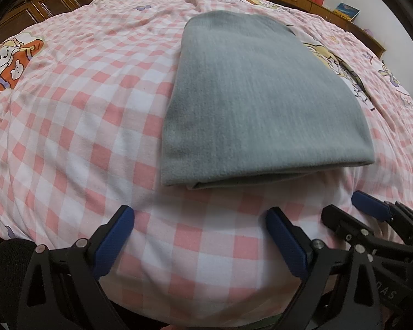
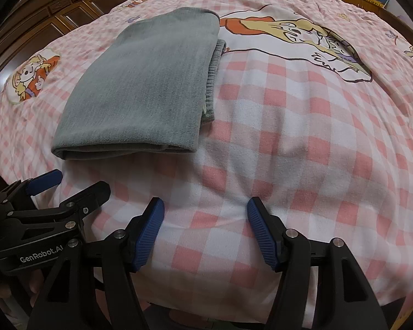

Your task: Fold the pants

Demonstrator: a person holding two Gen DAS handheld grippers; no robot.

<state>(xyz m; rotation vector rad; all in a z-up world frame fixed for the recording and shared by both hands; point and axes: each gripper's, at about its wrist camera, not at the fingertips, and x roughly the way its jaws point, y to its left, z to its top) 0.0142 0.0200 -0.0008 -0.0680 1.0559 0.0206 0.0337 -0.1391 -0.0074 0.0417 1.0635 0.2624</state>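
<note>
Both grippers, left gripper (image 1: 199, 235) and right gripper (image 2: 205, 229), hover with fingers apart and empty, near the folded grey pants (image 1: 256, 101) on the bed (image 1: 82, 115). Any remaining touch should probably be a light squaring of the ribbed waistband (image 2: 213, 77) peeking out on the right.

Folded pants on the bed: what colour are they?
Plain grey, no pattern. The pants show best in the right wrist view, where the ribbed waistband edge is visible too.

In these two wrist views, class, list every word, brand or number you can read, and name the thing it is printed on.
"GenRobot.AI": white lettering on the black body of the left gripper, seen in the right wrist view.
"DAS": partial white letters, turned sideways and cut off, on the black body of the right gripper, seen in the left wrist view.
Book on the far shelf: cover too small to read.
Grey pants: no lettering visible.
</note>
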